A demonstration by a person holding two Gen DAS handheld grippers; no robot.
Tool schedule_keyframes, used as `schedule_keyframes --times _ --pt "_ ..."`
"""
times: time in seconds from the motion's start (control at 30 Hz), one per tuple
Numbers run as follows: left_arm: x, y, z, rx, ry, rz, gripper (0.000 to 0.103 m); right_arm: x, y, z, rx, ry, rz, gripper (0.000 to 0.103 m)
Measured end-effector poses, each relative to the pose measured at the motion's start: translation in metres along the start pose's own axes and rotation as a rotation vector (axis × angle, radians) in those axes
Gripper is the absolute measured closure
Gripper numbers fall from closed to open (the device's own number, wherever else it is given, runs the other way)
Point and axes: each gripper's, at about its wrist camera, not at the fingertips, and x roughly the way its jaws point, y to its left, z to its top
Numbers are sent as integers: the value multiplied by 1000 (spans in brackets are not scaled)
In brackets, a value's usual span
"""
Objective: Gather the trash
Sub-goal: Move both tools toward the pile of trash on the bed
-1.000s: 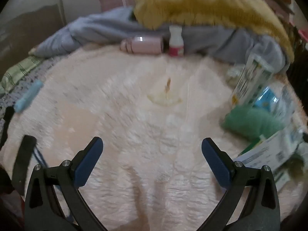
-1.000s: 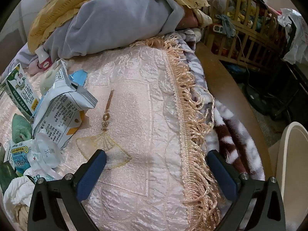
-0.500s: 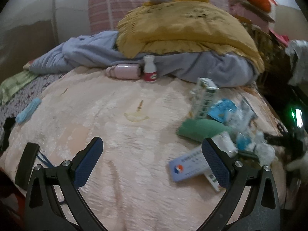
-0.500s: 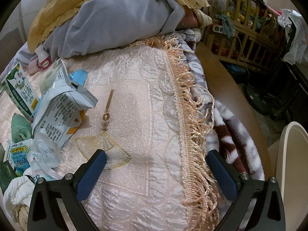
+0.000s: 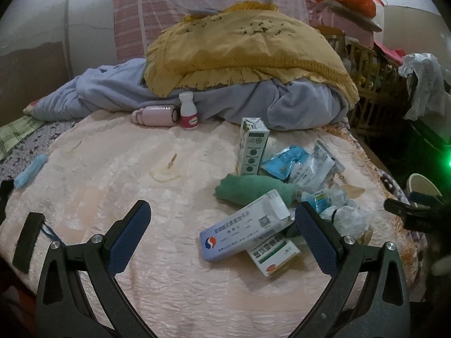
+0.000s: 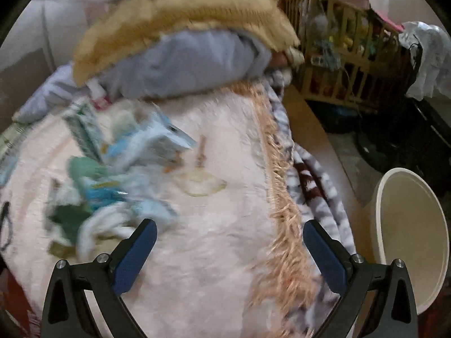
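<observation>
as both views swing back: left gripper (image 5: 222,236) and right gripper (image 6: 229,249) agape, empty; trash pile (image 5: 284,197) now framed, bin (image 6: 411,236) revealed; collection unstarted.

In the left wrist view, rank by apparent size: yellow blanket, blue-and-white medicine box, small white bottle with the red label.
1. yellow blanket, by far the largest
2. blue-and-white medicine box, though it lies nearer the camera
3. small white bottle, farther back, so its rank against the box is unsure

Dim indoor light in both fisheye views, with black vignette at every corner and lines bowed toward the rims. The left wrist view is fairly sharp; a green glow (image 5: 448,163) flares at 3 o'clock. The right wrist view is motion-smeared, so the pile of crumpled packets (image 6: 112,174) at 9 o'clock reads perhaps as wrappers.
</observation>
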Motion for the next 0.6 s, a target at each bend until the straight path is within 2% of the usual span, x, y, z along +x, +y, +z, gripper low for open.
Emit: schedule_keyframes --times 0.07,0.4,0.6 --pt "-4 -2 2 -5 -12 0 1 -15 9 -3 13 -32 34 0" --pt "-18 -4 7 -30 -40 -11 1 -82 56 -4 -71 -249 43 0" --pt "-24 -3 8 -38 -58 5 1 -98 79 -4 -140 -295 27 0"
